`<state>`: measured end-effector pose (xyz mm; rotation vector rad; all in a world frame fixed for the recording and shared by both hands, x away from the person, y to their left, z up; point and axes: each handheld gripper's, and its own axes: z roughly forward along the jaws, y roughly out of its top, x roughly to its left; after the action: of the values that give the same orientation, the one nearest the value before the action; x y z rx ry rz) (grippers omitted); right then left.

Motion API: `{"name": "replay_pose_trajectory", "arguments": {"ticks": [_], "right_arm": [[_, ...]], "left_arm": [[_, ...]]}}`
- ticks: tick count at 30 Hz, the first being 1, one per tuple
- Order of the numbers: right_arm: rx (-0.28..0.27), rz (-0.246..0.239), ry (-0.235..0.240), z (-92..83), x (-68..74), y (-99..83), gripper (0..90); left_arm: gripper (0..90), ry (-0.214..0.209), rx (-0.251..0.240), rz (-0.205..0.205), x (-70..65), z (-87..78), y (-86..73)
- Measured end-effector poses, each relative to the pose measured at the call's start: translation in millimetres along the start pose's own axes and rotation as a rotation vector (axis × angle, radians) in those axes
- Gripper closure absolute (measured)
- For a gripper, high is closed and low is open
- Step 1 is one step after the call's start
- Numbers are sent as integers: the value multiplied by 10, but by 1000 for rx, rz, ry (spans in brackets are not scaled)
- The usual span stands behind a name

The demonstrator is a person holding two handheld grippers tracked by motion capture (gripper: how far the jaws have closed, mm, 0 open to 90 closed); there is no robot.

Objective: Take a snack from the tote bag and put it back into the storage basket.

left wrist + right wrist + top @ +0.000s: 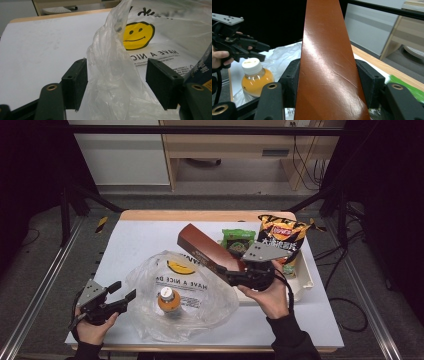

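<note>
clamping a long brown box (329, 65) between its fingers (292, 82), the right gripper (227, 271) holds that box off the tabletop (140, 237), tilted so its far end points up and away over the plastic bag (192, 305). in the right gripper view the box runs straight up between both pads, which press on its sides.

the left gripper (122, 295) sits at the bag's left edge with its fingers (75, 85) spread apart. in the left gripper view a crumpled fold of the clear bag (112, 82) stands up between them, and it is hard to tell whether either pad touches it.

the bag lies open on the white tabletop, printed with a yellow smiley face (136, 35). an orange juice bottle (169, 300) with a white cap stands inside it.

behind the right hand (267, 292), a white tray (305, 275) holds a green snack packet (237, 237) and a chip bag (282, 232).
</note>
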<state>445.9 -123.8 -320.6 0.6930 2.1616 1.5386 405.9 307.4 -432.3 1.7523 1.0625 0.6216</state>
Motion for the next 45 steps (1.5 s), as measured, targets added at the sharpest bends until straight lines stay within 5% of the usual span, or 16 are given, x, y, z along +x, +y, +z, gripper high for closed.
{"name": "replay_pose_trajectory", "arguments": {"ticks": [21, 45], "right_arm": [[62, 41, -104, -596, -449, -441, 436], [222, 106, -136, -465, -593, -1086, 435]], "left_arm": [[233, 20, -8, -1, 24, -64, 86], [231, 31, -5, 1, 40, -62, 85]]}}
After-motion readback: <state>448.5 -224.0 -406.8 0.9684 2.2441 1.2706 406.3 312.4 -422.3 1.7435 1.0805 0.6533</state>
